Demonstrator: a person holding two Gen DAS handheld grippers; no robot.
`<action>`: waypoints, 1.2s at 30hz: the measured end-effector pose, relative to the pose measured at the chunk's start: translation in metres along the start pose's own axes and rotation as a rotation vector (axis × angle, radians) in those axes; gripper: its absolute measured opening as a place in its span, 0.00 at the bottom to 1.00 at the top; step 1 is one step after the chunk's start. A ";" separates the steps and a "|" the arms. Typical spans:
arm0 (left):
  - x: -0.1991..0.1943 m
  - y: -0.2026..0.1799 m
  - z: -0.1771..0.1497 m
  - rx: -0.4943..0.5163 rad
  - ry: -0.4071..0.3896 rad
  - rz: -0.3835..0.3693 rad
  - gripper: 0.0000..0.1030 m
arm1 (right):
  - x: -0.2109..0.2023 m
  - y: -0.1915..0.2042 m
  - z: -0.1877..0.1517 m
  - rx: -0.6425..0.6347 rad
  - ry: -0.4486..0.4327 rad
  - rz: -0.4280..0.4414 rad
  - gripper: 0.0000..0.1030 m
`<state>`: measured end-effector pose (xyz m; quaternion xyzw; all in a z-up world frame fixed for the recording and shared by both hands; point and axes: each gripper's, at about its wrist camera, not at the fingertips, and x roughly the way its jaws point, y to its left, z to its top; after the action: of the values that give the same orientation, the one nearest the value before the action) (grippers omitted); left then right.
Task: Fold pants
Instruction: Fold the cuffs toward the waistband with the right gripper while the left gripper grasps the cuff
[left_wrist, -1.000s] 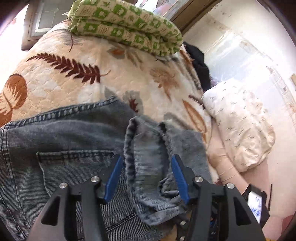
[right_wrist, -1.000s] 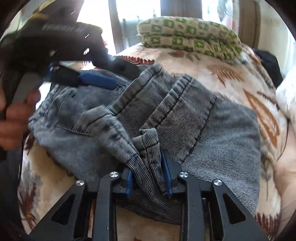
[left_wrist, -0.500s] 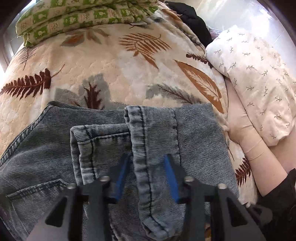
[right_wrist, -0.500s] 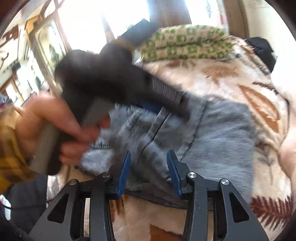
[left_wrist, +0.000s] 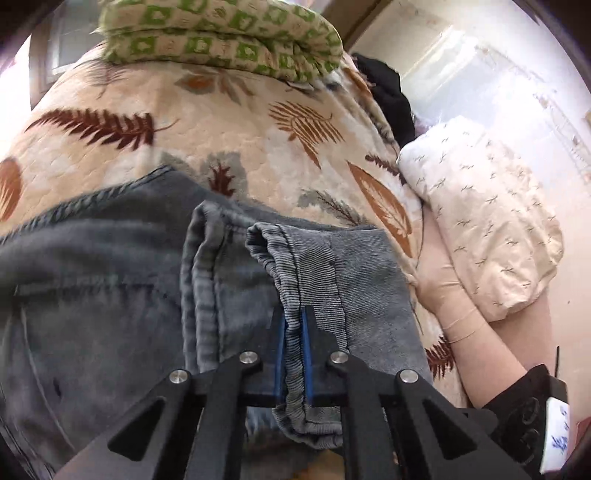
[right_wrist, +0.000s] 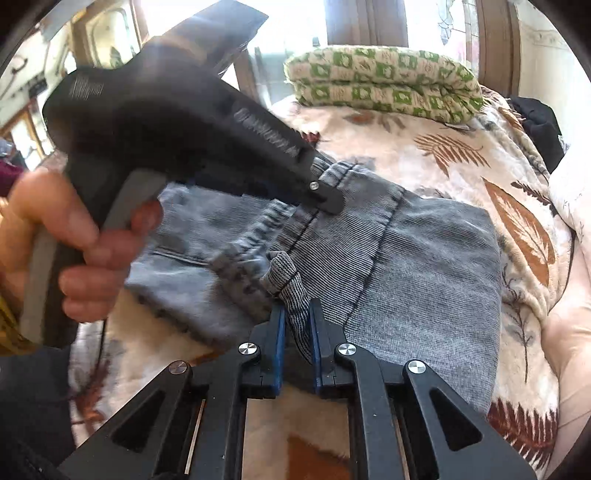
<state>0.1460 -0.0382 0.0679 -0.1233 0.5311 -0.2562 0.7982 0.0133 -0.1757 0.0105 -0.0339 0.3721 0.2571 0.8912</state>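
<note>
Your left gripper (left_wrist: 293, 332) and right gripper (right_wrist: 296, 321) are both angling down, jaws just closing and pinching folds of the pants (right_wrist: 424, 266); your hand (right_wrist: 55, 243) is squeezing the left handle.

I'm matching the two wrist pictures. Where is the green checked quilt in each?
Left wrist: green checked quilt at top, left of centre, on the far end of the bed.
Right wrist: top, right of centre, before the window.
Shared landmark: the grey pants on the leaf-print cover.

Both wrist cameras are looking steeply down, close over the folded grey denim pants (left_wrist: 365, 280) (right_wrist: 424, 266), the shared ground; bed stretching toward twelve o'clock.
</note>
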 end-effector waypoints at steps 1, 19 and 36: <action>0.002 0.003 -0.004 -0.005 0.001 0.015 0.10 | 0.005 0.000 -0.002 -0.005 0.017 0.005 0.11; 0.019 0.002 0.016 0.058 0.017 0.157 0.12 | 0.004 -0.016 0.002 0.196 0.017 0.176 0.34; 0.030 -0.024 0.011 0.148 0.015 0.123 0.15 | 0.002 -0.030 0.005 0.277 -0.006 0.141 0.32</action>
<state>0.1585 -0.0757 0.0604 -0.0291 0.5234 -0.2461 0.8153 0.0320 -0.1996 0.0084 0.1161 0.4029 0.2654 0.8682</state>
